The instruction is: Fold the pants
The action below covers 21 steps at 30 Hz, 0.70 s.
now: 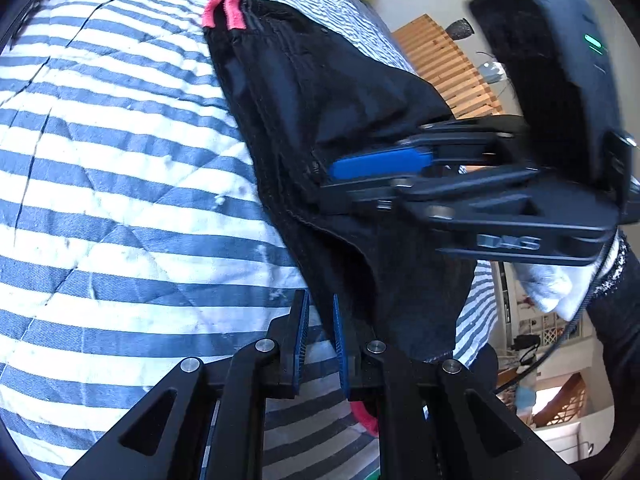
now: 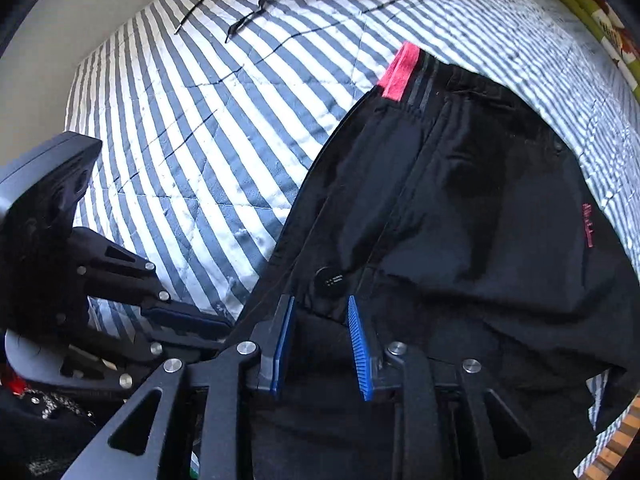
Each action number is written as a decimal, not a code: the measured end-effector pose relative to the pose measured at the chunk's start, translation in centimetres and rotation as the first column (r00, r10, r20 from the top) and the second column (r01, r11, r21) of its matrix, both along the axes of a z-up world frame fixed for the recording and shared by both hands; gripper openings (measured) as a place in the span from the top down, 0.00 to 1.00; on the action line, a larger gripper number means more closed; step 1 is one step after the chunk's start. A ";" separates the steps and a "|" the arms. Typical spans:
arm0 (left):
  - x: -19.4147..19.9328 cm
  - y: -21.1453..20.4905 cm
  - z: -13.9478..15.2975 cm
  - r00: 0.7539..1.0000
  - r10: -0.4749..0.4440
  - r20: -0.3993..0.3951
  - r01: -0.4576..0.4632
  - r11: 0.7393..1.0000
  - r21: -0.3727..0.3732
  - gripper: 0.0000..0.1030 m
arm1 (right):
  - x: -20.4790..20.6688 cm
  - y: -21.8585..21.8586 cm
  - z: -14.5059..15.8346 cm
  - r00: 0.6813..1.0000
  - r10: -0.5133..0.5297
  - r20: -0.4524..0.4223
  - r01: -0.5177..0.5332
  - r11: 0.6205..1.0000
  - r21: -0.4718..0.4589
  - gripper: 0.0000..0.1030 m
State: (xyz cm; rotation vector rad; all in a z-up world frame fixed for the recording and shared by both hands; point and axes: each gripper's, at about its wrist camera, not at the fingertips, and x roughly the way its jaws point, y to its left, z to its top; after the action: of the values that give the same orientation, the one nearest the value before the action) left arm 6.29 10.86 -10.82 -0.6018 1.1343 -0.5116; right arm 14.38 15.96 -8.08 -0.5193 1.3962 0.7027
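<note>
In the left wrist view, the left gripper (image 1: 320,344) is reaching out from the bottom of the picture, and its two blue pads are standing a little apart, with a narrow gap between them. The edge of the black pants (image 1: 320,128) is running down to the right pad and seems to be touching it, but I cannot tell if the cloth is really pinched between the pads. The pants are lying on a blue and white striped bedspread (image 1: 120,160), with a pink cuff (image 1: 224,8) at the far end. The right gripper (image 1: 372,168) is coming in from the right side, lying sideways, and its blue pad is resting against the black cloth near the middle of the pants. Behind the bed a wooden slatted frame (image 1: 444,64) is showing. In the right wrist view, the right gripper (image 2: 322,344) is pointing down over the pants (image 2: 460,220), and its jaws are slightly open, with black cloth lying under the gap; the pads are not pressing on it. A round black button (image 2: 330,280) is sitting just ahead of the fingertips. The pink cuff (image 2: 400,72) is lying at the far end on the striped bedspread (image 2: 200,120). The left gripper (image 2: 192,320) is lying at the left, at the edge of the pants, with its tip against the cloth.
</note>
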 end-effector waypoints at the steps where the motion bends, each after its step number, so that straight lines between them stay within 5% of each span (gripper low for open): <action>1: -0.1 -0.2 0.1 1.000 -0.004 0.004 0.004 1.000 0.005 0.88 | -0.1 0.2 -0.5 1.000 0.001 -0.005 -0.001 1.000 -0.008 0.85; 10: 0.1 0.2 0.0 1.000 -0.002 0.000 0.002 1.000 0.005 0.88 | 4.1 -1.3 -2.4 0.995 -0.094 -0.042 0.096 0.994 0.053 0.94; 14: 0.1 0.1 -0.1 1.000 -0.004 -0.002 0.004 1.000 0.012 0.88 | 3.8 -2.4 -0.5 0.996 -0.081 -0.038 0.084 0.992 0.093 0.94; 17: 0.2 0.2 -0.1 1.000 0.002 -0.006 -0.001 1.000 0.004 0.88 | 1.4 -2.3 1.5 0.986 0.031 0.163 -0.037 0.999 0.028 0.77; 18: 0.2 0.1 -0.1 1.000 0.001 -0.005 0.000 1.000 0.006 0.88 | 0.6 -2.2 1.8 0.980 0.071 0.186 -0.077 0.997 0.023 0.69; 21: 0.1 -0.1 0.0 1.000 -0.004 -0.001 0.004 1.000 0.017 0.88 | -1.9 -1.3 1.4 0.953 0.192 0.233 -0.188 0.981 -0.041 0.66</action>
State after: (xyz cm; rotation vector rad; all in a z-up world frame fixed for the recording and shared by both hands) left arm 6.43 10.78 -10.85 -0.5851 1.1395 -0.5046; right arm 12.53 14.67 -6.72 -0.7351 1.1401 0.7564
